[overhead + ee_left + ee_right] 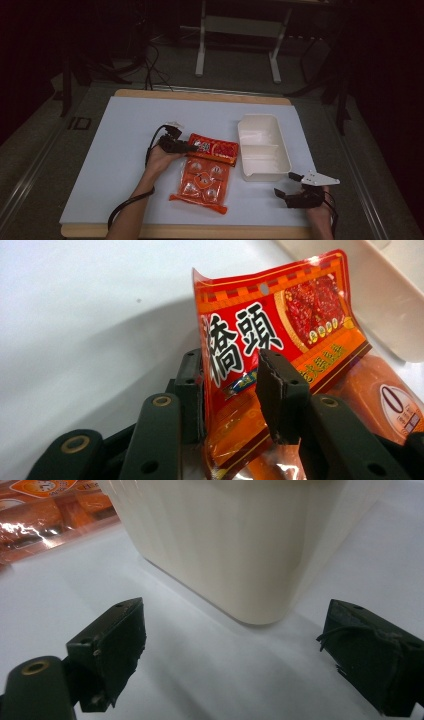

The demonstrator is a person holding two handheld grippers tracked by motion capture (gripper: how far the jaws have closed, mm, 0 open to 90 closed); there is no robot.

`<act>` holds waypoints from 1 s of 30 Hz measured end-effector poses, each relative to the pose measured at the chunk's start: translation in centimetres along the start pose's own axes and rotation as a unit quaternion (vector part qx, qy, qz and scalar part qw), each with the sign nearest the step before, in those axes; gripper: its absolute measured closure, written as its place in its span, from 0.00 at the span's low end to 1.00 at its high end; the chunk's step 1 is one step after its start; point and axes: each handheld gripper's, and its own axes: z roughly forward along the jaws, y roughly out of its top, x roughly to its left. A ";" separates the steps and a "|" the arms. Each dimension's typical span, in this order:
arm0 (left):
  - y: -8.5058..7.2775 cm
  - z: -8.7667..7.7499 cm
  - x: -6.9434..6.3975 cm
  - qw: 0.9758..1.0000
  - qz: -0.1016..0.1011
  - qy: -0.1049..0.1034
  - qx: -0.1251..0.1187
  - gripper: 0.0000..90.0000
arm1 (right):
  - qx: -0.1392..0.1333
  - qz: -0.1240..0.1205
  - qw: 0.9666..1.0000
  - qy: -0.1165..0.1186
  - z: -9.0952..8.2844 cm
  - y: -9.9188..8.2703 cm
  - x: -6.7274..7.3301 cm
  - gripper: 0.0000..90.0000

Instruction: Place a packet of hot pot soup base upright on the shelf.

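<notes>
The red packet [280, 315] can slip away from me here. It stands up, bent, between the jaws of my left gripper [230, 375]. One pad touches its back, but the other pad looks a little way off its front, so I am not squeezing it; my jaws are loose around it. If I lift now, I think the packet flops down flat again, or I only catch its thin edge and it slides out. It lies partly on the orange pack of jelly cups [202, 182], which is shiny, so the pack can get dragged along too. The white box [241, 142] is at 3 o'clock from the packet, very near, and a quick swing that way can bump its wall and push it across the table [125, 150]. My left hand [159, 161] lies low on the table, and its gripper points toward 3 o'clock at the packet's left end. My right gripper [286, 184] rests at 5 o'clock from the box, near its close corner. Its jaws are wide apart with nothing in them, and they point toward 10 o'clock at the box.
</notes>
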 end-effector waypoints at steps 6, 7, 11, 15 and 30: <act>0.7 0.4 -0.3 1.000 0.002 0.024 -0.002 0.68 | 0.001 -0.001 1.000 0.001 0.0 0.0 0.0 0.12; 0.8 0.6 -0.3 1.000 -0.001 0.026 -0.004 0.68 | 0.001 -0.001 1.000 0.002 0.0 0.0 0.0 0.12; 1.2 1.2 -0.1 0.999 -0.005 0.038 -0.002 0.67 | 0.000 -0.002 1.000 0.003 0.0 0.0 0.0 0.12; 1.3 0.9 -0.2 0.999 -0.003 0.051 -0.007 0.92 | 0.000 -0.001 1.000 0.004 0.0 0.0 0.0 0.12; -2.9 -4.1 -0.3 0.998 0.014 -0.011 -0.060 0.99 | 0.002 -0.003 1.000 0.005 0.0 0.0 0.0 0.12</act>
